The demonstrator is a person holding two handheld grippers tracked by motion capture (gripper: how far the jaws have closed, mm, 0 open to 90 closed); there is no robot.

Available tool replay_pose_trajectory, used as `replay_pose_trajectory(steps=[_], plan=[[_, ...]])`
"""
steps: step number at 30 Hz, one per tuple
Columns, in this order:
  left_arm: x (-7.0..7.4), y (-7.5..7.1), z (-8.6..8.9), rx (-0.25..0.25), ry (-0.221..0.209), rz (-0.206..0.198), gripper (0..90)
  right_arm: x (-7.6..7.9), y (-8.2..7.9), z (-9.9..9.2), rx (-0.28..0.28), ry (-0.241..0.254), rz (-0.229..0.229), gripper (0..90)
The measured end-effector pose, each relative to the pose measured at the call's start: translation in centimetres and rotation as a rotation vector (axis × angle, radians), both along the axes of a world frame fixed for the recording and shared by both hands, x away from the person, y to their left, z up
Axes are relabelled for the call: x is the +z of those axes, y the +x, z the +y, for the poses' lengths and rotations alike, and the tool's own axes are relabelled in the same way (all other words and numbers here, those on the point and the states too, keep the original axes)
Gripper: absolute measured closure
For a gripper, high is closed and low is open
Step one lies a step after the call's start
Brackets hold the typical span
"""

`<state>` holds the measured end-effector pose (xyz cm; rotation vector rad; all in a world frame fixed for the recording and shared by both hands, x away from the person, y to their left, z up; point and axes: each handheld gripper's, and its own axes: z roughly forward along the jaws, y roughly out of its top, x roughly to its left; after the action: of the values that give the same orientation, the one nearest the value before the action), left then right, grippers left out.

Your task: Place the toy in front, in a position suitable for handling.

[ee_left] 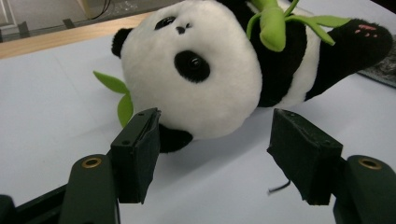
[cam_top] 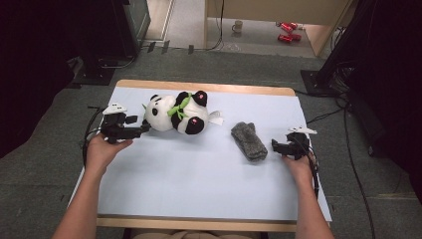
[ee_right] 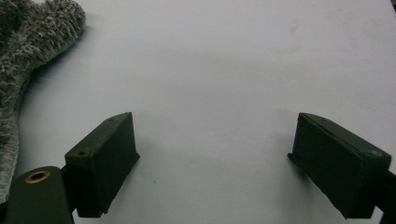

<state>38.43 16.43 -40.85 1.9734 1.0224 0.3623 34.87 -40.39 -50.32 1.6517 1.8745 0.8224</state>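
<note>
Left tool (ee_left: 212, 158) apart at panda (ee_left: 205, 70) head, near bench (cam_top: 199, 85) far-left corner; right tool (ee_right: 219, 163) apart beside sock (cam_top: 249, 141), right edge.

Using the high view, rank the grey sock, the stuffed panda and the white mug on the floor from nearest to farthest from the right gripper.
From the right gripper:
1. Grey sock, right beside it on the table, toward the middle.
2. Stuffed panda, across the table by the left gripper.
3. White mug, on the floor beyond the table's far edge.
</note>
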Motion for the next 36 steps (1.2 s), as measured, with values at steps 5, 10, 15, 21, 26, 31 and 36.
replay_pose_trajectory(steps=[5,10,15,21,26,31,36], plan=[[0.4,0.3,-0.6,-0.028,0.005,-0.005,32.6,0.1,-0.3,0.2,-0.022,0.005,0.006,13.4],[0.7,1.0,-1.3,-0.053,-0.051,0.015,33.2,0.4,-0.5,0.2,-0.016,0.005,0.017,19.5],[1.0,1.7,-2.7,-0.084,-0.045,0.007,35.4,0.4,-0.8,0.4,-0.02,0.012,0.019,18.7],[1.1,2.3,-4.1,-0.104,-0.02,-0.004,37.0,0.0,-1.3,0.7,-0.027,0.008,-0.011,19.2],[1.2,2.6,-5.2,-0.109,0.008,-0.021,37.5,0.0,-1.3,0.7,-0.026,0.009,-0.015,19.2],[1.3,2.9,-6.2,-0.103,0.013,-0.044,39.5,0.0,-1.4,0.7,-0.027,0.009,-0.015,19.1],[1.1,3.3,-7.2,-0.117,0.032,-0.041,40.2,0.0,-1.4,0.7,-0.027,0.009,-0.016,19.1]])
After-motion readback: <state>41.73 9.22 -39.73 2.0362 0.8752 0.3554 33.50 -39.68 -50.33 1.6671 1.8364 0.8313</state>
